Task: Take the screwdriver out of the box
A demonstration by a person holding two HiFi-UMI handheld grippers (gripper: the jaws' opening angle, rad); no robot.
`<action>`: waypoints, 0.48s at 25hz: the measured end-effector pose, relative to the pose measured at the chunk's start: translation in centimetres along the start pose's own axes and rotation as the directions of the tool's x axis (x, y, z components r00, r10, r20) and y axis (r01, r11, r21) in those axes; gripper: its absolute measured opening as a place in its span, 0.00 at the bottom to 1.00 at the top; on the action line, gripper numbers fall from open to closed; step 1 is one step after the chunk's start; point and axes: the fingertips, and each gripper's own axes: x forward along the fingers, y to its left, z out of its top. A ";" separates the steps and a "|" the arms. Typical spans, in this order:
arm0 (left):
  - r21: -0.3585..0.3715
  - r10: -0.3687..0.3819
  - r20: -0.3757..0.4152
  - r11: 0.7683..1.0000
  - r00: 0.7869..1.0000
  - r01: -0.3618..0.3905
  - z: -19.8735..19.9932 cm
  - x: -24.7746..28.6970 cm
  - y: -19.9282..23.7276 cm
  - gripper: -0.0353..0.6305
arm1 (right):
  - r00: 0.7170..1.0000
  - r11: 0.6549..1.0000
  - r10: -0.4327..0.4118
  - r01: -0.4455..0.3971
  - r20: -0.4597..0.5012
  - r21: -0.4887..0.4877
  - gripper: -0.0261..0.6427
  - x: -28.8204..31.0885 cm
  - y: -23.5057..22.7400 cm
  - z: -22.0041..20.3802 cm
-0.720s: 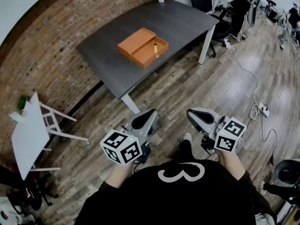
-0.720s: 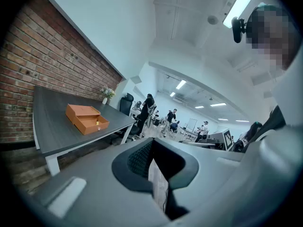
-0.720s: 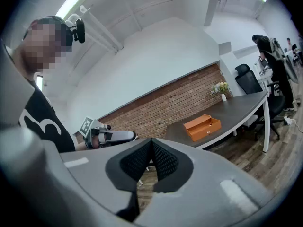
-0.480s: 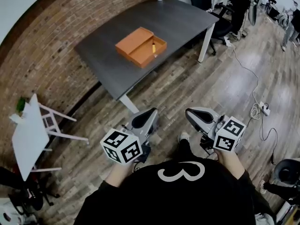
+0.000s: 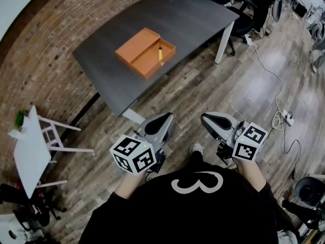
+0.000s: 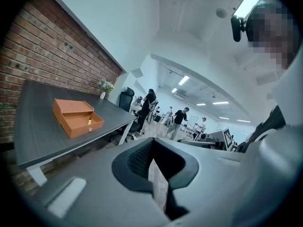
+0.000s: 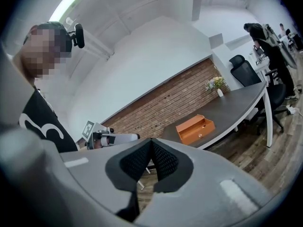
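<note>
Left gripper point(image 5: 163, 119), hand-held, grey-bodied, with a black-and-white marker cube at its rear: the jaws are closed together, and the left gripper view point(image 6: 151, 159) shows nothing between the black textured pads. Right gripper point(image 5: 207, 121), of the same build: its pads meet at the tips in the right gripper view point(image 7: 150, 151), and it too is empty. Both are held low in front of the person, side by side and apart from each other, over the wood-plank floor point(image 5: 213, 88). A black sleeve and shirt point(image 5: 198, 212) with a white figure fill the lower edge of the head view.

Ahead of both grippers and well apart from them stands a dark grey rectangular table point(image 5: 198, 19) on white legs, beside a red brick wall point(image 5: 45, 60). On it lies an orange flat box point(image 5: 133, 49), open, its shallow lid beside the deeper tray. The yellow-handled screwdriver point(image 5: 160, 54) lies inside the tray, against the side farther from the lid; it is also visible in the left gripper view point(image 6: 90, 121), within the same box point(image 6: 71, 119).

A small white folding table point(image 5: 28, 151) stands at the left near the wall. A white cable with a power strip point(image 5: 286, 117) lies on the floor at the right. A black office chair point(image 5: 242, 15) stands at the table's far end.
</note>
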 end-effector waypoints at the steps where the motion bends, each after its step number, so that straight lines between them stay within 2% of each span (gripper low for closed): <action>1: -0.001 0.000 -0.002 1.000 1.000 0.000 0.3 1.0 0.3 0.08 | 1.000 1.000 0.005 -0.005 -0.002 -0.001 0.04 0.2 -0.9 0.5; 9: 0.019 0.027 0.003 0.999 1.000 -0.027 3.8 8.8 2.0 0.08 | 0.996 0.997 0.080 -0.081 -0.027 -0.019 0.04 1.3 -7.1 4.7; 12: 0.050 0.066 -0.006 0.997 0.998 -0.065 4.8 10.9 2.2 0.08 | 0.994 0.994 0.105 -0.107 -0.042 -0.033 0.04 1.3 -8.8 6.4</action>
